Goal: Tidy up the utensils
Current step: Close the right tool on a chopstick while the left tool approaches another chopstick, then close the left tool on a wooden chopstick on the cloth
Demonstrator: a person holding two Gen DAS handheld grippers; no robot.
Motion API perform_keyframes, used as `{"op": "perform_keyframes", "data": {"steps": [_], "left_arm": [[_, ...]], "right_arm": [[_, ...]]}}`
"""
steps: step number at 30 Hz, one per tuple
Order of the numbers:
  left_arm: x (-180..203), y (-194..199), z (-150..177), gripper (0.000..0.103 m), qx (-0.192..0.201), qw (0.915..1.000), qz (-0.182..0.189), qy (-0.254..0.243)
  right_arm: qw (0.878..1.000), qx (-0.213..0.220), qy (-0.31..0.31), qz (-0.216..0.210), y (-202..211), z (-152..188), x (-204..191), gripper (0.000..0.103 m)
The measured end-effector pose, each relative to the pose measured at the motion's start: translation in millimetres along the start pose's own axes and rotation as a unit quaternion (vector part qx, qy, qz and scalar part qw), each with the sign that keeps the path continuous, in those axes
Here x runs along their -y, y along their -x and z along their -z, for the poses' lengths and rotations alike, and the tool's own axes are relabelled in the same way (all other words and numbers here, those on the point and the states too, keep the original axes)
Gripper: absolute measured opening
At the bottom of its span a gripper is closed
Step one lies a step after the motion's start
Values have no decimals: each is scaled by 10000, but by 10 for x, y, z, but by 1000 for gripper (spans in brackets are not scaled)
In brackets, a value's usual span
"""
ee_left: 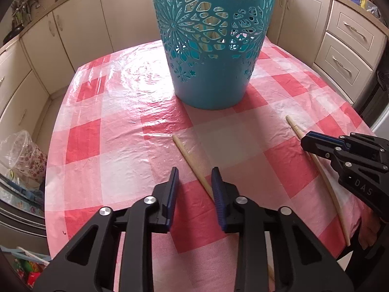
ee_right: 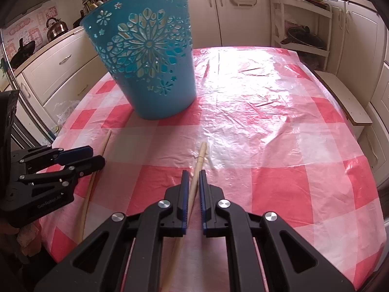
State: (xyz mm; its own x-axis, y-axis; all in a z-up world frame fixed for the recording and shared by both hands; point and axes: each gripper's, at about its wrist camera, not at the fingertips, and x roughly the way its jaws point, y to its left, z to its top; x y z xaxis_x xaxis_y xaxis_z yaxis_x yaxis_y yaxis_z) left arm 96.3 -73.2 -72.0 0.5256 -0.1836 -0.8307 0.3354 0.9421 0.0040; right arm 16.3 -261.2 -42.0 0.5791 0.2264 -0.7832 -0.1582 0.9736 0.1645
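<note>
- A table point(ee_left: 109, 146) under a red, pink and white checked cloth with a shiny, wrinkled plastic cover is filling both views, and light is glaring off its far half.
- Cream cabinets point(ee_left: 80, 24) and drawers point(ee_left: 350, 31) are running around the room; a kettle point(ee_right: 56, 28) is sitting on the counter, and a clear bag point(ee_left: 22, 150) is lying beside the table.
- One teal basket point(ee_left: 209, 82) with flower cut-outs is standing upright towards the back of the table; pale wooden pieces are showing through its holes, too hidden to count.
- Two long, thin, pale wooden sticks are lying on the cloth in front of the basket, well apart, their tips pointing towards it.
- The left stick point(ee_left: 187, 157) is running between the fingers of the left gripper point(ee_left: 193, 170); the fingers are standing apart, not clamping it, and the stick is lying close against the right-hand pad.
- The right stick point(ee_right: 201, 153), slightly curved, is passing between the pads of the right gripper point(ee_right: 193, 172), which are clenching it near its front end.
- Two black grippers with blue pads are showing, each tilting down at the table.
</note>
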Motion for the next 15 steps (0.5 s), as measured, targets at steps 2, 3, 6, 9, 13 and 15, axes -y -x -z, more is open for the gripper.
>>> {"op": "perform_keyframes", "data": {"steps": [2, 3, 6, 9, 13, 15], "left_arm": [[36, -13, -14, 10, 69, 9996, 56, -257], [40, -18, -14, 7, 98, 9991, 160, -384], [21, -31, -44, 6, 92, 9978, 385, -537], [-47, -59, -90, 7, 0, 9986, 375, -383], [-134, -82, -130, 7, -112, 9989, 437, 127], [-113, -85, -124, 7, -103, 9991, 346, 214]], "right_arm": [[9998, -25, 171, -111, -11, 2, -65, 9], [9996, -26, 245, -126, -11, 8, -95, 9], [9996, -9, 225, -146, -24, 8, -103, 9], [9999, 7, 72, -155, -43, -17, -57, 9], [9998, 3, 168, -106, -48, -18, -99, 9], [9997, 6, 223, -71, -44, -20, -112, 9]]}}
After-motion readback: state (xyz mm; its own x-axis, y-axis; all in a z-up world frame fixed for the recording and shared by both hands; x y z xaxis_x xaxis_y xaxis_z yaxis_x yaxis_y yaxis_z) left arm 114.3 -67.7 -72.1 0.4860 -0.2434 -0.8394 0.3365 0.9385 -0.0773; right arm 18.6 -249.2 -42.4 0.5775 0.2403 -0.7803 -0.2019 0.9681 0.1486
